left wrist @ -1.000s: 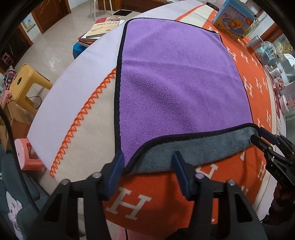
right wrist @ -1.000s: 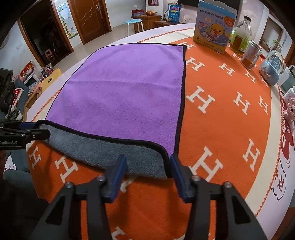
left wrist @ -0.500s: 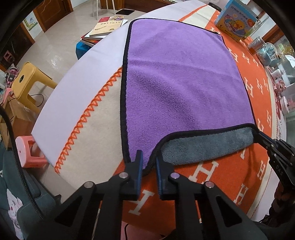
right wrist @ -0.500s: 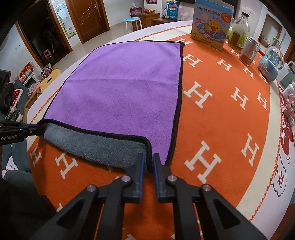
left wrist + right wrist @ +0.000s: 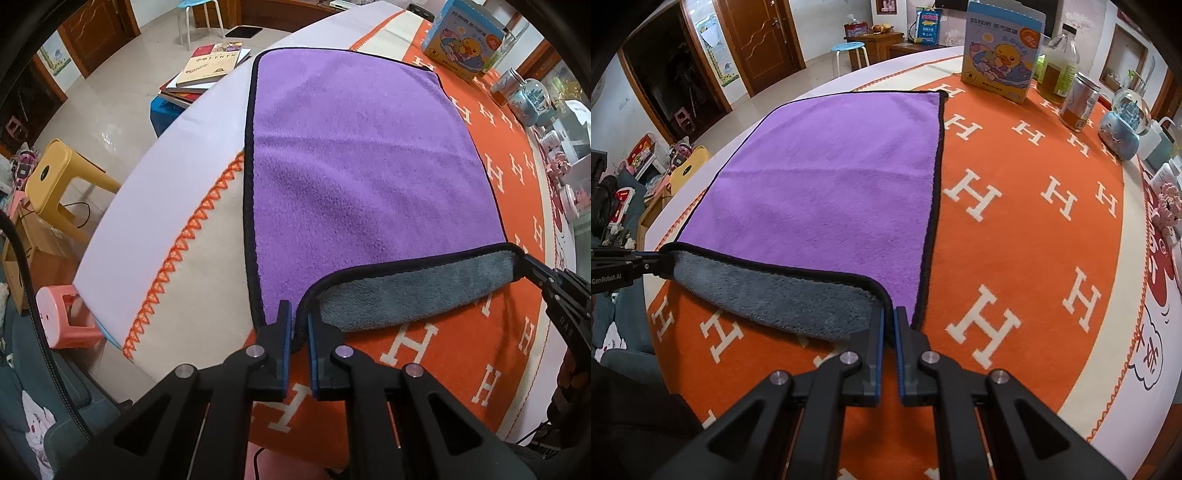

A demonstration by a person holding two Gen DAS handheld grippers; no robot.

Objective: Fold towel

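Note:
A purple towel (image 5: 354, 162) with black trim and a grey underside lies spread on the orange H-patterned tablecloth; it also shows in the right wrist view (image 5: 834, 184). Its near edge is lifted and curled back, showing the grey side (image 5: 413, 291) (image 5: 775, 299). My left gripper (image 5: 298, 325) is shut on the towel's near left corner. My right gripper (image 5: 889, 325) is shut on the near right corner. Each gripper shows at the edge of the other's view: the right one (image 5: 554, 291), the left one (image 5: 624, 266).
A picture box (image 5: 1003, 51), a bottle (image 5: 1056, 70), a can (image 5: 1080, 101) and a snow globe (image 5: 1123, 125) stand at the table's far right. Books (image 5: 210, 66), a yellow stool (image 5: 55, 177) and a pink stool (image 5: 66, 321) sit beyond the left table edge.
Both grippers went from open around the towel's near corners to shut on them. The near edge has risen and rolled a little farther over the towel.

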